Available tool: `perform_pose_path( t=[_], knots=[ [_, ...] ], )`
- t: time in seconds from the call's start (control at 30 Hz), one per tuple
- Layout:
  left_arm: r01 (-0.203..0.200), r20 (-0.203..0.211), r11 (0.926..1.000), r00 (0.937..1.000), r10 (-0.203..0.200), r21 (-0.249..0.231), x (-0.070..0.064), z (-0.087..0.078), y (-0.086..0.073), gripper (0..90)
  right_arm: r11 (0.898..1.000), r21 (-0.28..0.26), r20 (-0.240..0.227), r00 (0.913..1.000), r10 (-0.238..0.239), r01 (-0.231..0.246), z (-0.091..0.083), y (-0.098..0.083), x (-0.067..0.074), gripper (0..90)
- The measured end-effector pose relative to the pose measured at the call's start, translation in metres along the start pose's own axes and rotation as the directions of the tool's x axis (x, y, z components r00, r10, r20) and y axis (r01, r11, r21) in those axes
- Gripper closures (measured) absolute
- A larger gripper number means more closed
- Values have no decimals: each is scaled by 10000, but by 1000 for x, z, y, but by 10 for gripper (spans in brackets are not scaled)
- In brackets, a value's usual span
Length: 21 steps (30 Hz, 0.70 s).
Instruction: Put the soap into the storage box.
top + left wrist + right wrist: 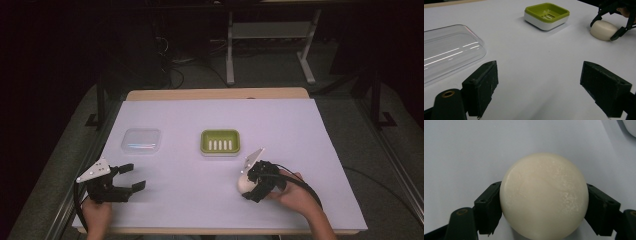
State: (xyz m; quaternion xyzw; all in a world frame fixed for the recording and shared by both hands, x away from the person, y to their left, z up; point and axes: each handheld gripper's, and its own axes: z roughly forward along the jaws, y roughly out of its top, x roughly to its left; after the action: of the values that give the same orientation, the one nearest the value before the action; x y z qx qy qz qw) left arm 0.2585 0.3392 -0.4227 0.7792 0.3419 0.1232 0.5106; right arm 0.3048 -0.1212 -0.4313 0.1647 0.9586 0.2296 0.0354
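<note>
A cream bar of soap [544, 195] lies on the white table cover at the front right, and my right gripper [248, 184] is shut on it, one jaw pressed to each side. The soap [602, 30] with that gripper [614, 23] around it also shows far right in the left gripper view. The green and white soap dish [220, 141] sits mid-table, just beyond the soap. My left gripper [134, 176] is at the front left, open, with nothing between its jaws [544, 85]. A clear plastic lid [141, 141] lies just beyond it.
The white cover [300, 130] spreads over the wooden table. The clear lid [449, 52] lies close to my left jaw, and the dish [546, 15] stands farther off. Bare cover stretches between the two grippers. Table legs and cables stand on the dark floor behind.
</note>
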Motion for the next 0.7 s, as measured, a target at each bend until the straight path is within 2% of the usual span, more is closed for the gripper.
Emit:
perform_pose_path(
  t=[0.17,0.7],
  knots=[
    [-5,-28,10000,10000,5,-39,0,-1,0,145,9999,59,15,9999,-128,128,0,1,0,234],
    [25,-69,10000,10000,-26,-96,-1,-2,0,145,9998,199,-236,9997,-30,35,-2,3,-1,238]
  ],
)
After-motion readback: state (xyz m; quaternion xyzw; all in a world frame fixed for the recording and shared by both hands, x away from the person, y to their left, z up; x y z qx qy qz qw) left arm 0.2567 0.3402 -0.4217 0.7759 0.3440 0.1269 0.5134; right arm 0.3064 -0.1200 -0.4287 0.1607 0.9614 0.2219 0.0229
